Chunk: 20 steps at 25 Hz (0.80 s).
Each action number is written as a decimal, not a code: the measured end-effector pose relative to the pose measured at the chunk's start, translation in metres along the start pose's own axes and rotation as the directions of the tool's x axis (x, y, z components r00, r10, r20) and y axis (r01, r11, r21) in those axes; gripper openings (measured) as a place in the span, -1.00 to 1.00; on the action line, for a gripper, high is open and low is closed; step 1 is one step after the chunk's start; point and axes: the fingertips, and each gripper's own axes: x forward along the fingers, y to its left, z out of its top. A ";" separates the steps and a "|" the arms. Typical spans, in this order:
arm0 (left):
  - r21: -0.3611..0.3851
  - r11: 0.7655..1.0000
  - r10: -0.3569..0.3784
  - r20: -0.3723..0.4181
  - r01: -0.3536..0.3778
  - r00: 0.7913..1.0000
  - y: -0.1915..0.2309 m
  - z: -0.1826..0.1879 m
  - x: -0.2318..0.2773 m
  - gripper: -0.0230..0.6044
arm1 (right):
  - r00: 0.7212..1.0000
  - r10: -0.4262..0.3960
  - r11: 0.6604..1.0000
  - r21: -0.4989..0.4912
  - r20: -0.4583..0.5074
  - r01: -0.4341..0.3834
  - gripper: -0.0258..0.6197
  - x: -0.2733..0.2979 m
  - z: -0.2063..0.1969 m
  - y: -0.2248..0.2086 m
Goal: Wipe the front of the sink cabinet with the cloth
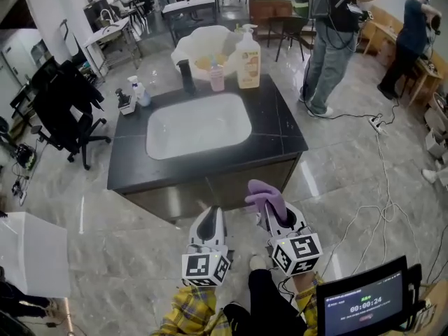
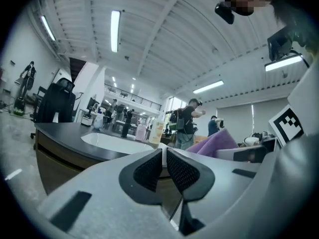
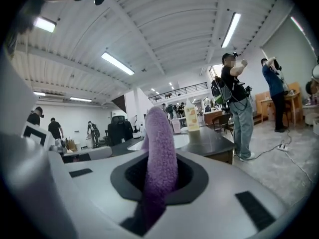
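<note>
A sink cabinet with a dark top [image 1: 276, 128] and a white basin [image 1: 198, 124] stands ahead; its wooden front [image 1: 231, 187] faces me. My right gripper [image 1: 268, 210] is shut on a purple cloth [image 1: 264, 195], held just short of the cabinet front near its right half. In the right gripper view the cloth [image 3: 160, 151] stands up between the jaws. My left gripper [image 1: 208, 222] hangs beside it, shut and empty, its pads [image 2: 148, 173] together. The cloth [image 2: 215, 144] also shows at the right of the left gripper view.
A soap bottle [image 1: 248, 47], a pink bottle [image 1: 217, 75], a black tap [image 1: 187, 75] and a small spray bottle [image 1: 141, 92] stand at the cabinet's back. A black office chair [image 1: 64, 103] is left. People [image 1: 332, 33] stand at the back right; cables [image 1: 381, 159] cross the floor.
</note>
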 end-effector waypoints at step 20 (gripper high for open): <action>0.045 0.998 -0.049 0.137 0.043 0.989 -0.004 0.116 -0.128 -0.84 | 0.983 0.115 0.993 -0.013 0.142 -0.115 -0.80 -0.087 0.083 0.125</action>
